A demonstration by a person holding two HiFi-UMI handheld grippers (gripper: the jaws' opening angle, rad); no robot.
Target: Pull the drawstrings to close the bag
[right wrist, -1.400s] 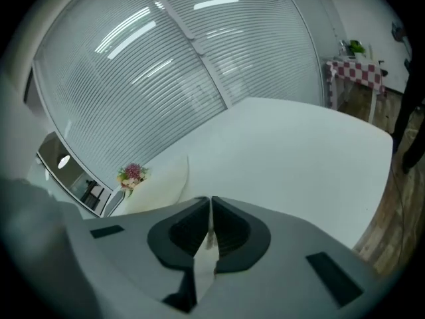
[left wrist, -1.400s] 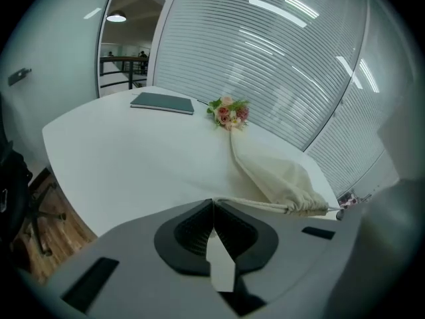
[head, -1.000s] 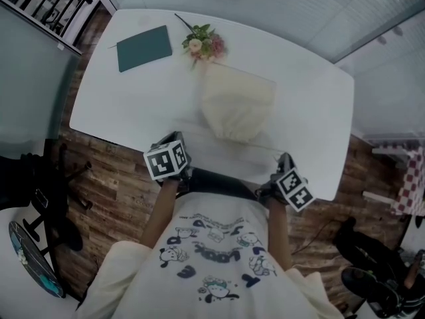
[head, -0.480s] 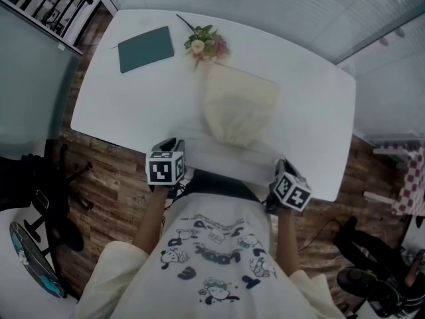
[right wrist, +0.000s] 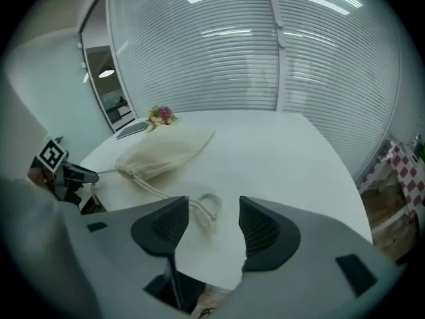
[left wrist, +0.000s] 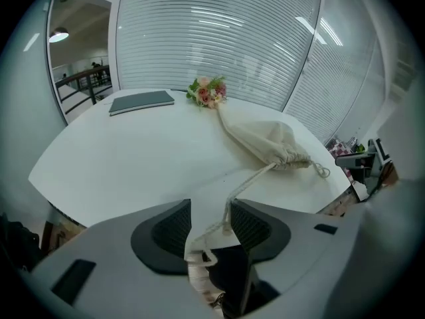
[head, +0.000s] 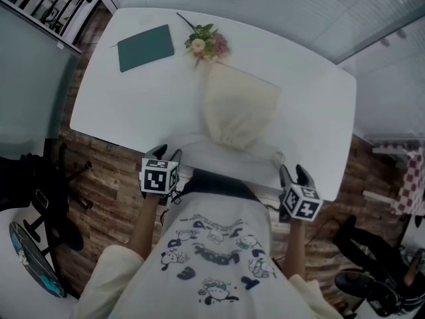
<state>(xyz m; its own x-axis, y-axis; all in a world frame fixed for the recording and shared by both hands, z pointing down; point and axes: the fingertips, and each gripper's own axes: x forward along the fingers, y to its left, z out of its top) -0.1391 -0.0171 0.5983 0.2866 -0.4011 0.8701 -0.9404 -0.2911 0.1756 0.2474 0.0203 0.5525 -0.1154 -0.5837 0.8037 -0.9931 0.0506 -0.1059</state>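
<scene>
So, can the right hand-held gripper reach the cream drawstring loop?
Probably yes: the cream drawstring loop lies loose on the white table just ahead of the right hand-held gripper; its jaws have just opened, empty, with nothing in the way.

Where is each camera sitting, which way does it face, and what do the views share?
Head view: on the person's head, facing down at the table and bag; shirt, forearms, left gripper and right gripper show.
Left gripper view: on the left gripper, facing the bag's cinched mouth; its jaws, just opened, stand apart around a drawstring.
Right gripper view: on the right gripper, facing the bag from the opposite side; jaws, just opened, flank the other drawstring's loop.
Shared by all: bag, flowers, notebook.
</scene>
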